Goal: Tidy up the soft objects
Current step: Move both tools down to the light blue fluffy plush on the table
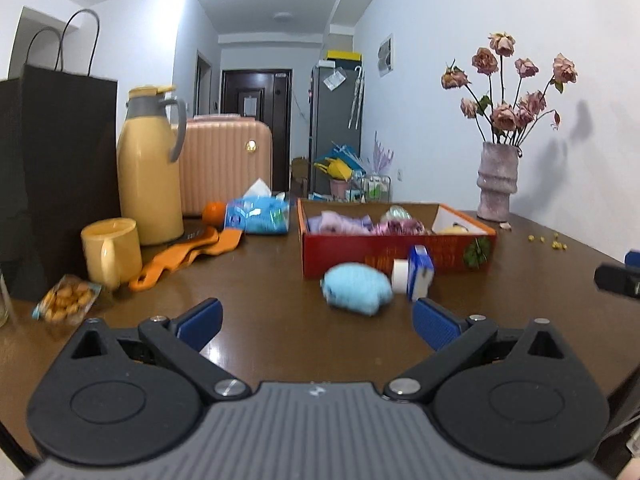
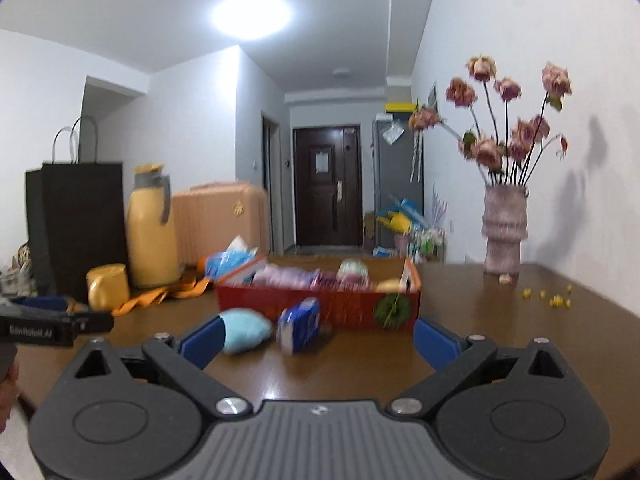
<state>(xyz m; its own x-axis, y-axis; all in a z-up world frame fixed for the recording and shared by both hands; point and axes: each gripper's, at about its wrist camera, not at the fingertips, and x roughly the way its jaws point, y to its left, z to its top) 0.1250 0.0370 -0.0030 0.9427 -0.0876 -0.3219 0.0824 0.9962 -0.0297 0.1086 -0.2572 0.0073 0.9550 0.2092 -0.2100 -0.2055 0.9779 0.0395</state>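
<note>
Two hand-held grippers, left (image 1: 318,318) and right (image 2: 318,342), hang wide open with nothing held, aimed at the red box (image 1: 396,256) on the table (image 1: 260,280). Blue soft pouch (image 1: 357,288) and tissue pack (image 1: 420,272) lie just before the box, probably waiting; box already holds purple cloths (image 1: 340,222).

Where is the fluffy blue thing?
The fluffy blue thing lies on the brown table, just before the red box, left of a small blue-and-white packet.
</note>
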